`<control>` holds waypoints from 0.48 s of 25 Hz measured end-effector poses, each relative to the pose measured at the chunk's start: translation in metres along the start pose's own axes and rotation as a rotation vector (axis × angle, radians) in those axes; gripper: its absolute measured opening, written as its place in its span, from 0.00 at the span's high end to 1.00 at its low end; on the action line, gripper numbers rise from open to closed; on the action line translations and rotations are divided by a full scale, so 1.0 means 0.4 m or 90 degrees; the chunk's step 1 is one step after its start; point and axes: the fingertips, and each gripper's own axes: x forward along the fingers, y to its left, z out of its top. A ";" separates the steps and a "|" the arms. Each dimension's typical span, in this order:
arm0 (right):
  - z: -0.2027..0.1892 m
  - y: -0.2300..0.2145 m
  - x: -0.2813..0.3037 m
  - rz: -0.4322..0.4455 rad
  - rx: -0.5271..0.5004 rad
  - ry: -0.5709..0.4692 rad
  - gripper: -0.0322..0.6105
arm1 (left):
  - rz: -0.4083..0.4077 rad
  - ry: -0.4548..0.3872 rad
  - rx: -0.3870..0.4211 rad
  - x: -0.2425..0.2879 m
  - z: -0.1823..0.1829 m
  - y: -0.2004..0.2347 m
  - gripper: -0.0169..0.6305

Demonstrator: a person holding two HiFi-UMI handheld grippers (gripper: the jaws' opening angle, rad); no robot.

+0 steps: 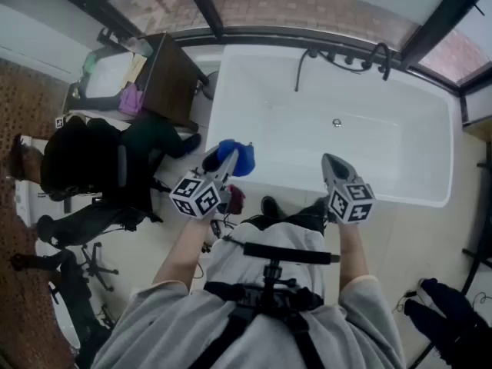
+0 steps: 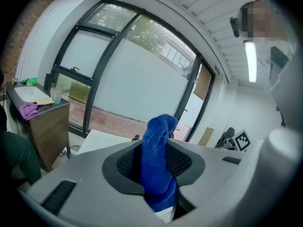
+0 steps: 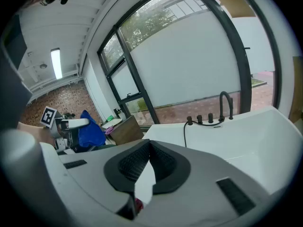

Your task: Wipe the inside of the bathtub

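Note:
The white bathtub (image 1: 400,148) fills the middle of the head view, and its rim (image 3: 236,136) also shows in the right gripper view. My left gripper (image 1: 224,160) hovers over the tub's near left corner, shut on a blue cloth (image 1: 240,157). In the left gripper view the blue cloth (image 2: 158,160) sticks up between the dark pads (image 2: 124,163). My right gripper (image 1: 334,164) hangs above the tub's near rim, shut with nothing in it. Its pads (image 3: 130,164) meet at the tips.
Black faucet fittings (image 1: 354,58) and a hose sit on the tub's far rim, with a drain (image 1: 337,122) in the floor. A wooden cabinet (image 1: 169,79) and a sink (image 1: 108,71) stand to the left. A seated person in dark clothes (image 1: 84,167) is nearby. A dark bag (image 1: 450,314) lies at lower right.

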 end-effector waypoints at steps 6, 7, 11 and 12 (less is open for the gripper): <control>0.031 -0.011 0.063 0.030 -0.032 0.028 0.96 | 0.012 0.010 0.008 0.081 -0.013 0.009 0.79; 0.042 -0.019 0.077 0.035 -0.036 0.034 0.96 | 0.016 0.011 0.010 0.101 -0.008 0.012 0.79; 0.100 -0.066 0.122 0.064 -0.057 0.061 0.96 | 0.042 0.016 0.011 0.190 0.013 0.007 0.79; 0.112 -0.078 0.133 0.072 -0.059 0.065 0.96 | 0.049 0.020 0.019 0.213 0.016 0.007 0.79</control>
